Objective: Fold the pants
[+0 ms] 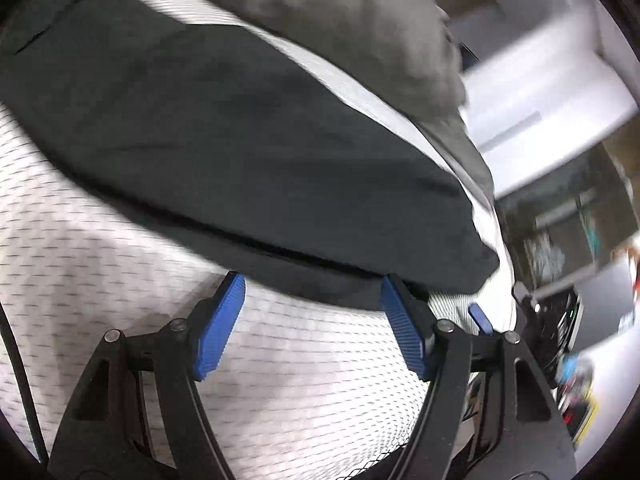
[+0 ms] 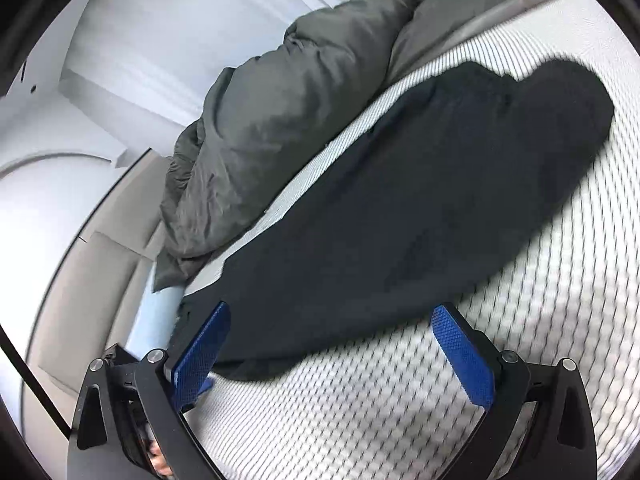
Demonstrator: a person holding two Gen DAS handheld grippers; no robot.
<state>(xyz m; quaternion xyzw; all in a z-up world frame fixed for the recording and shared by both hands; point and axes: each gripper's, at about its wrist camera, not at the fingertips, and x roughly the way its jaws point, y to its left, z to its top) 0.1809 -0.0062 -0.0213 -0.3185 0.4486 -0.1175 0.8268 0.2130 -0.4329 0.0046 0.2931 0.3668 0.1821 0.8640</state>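
From the left wrist view, the pants (image 1: pixel 240 152) lie flat on the bed (image 1: pixel 280 380), a dark long shape across the white patterned sheet. Their near hem runs just beyond the tips of the left gripper (image 1: pixel 312 316). Its blue fingers (image 1: pixel 218 326) stand well apart and nothing is between them; only the sheet shows in the gap. I judge the pants were laid here so that the cloth can rest smooth before the next fold. Behind them, on the far side, a grey duvet (image 1: pixel 360 20) is heaped, out of the way. At the right edge another blue tip peeks out, probably the other gripper, but it is too small to say more.

From the right wrist view, the pants (image 2: pixel 420 200) stretch from near left to far right, already doubled it seems, one leg on the other. The right gripper (image 2: pixel 332 344) is over their near end, fingers (image 2: pixel 464 356) wide open and holding nothing. The left finger overlaps the cloth edge in the picture; whether it touches, I cannot tell. The duvet (image 2: pixel 288 112) lies along the far side by the wall.
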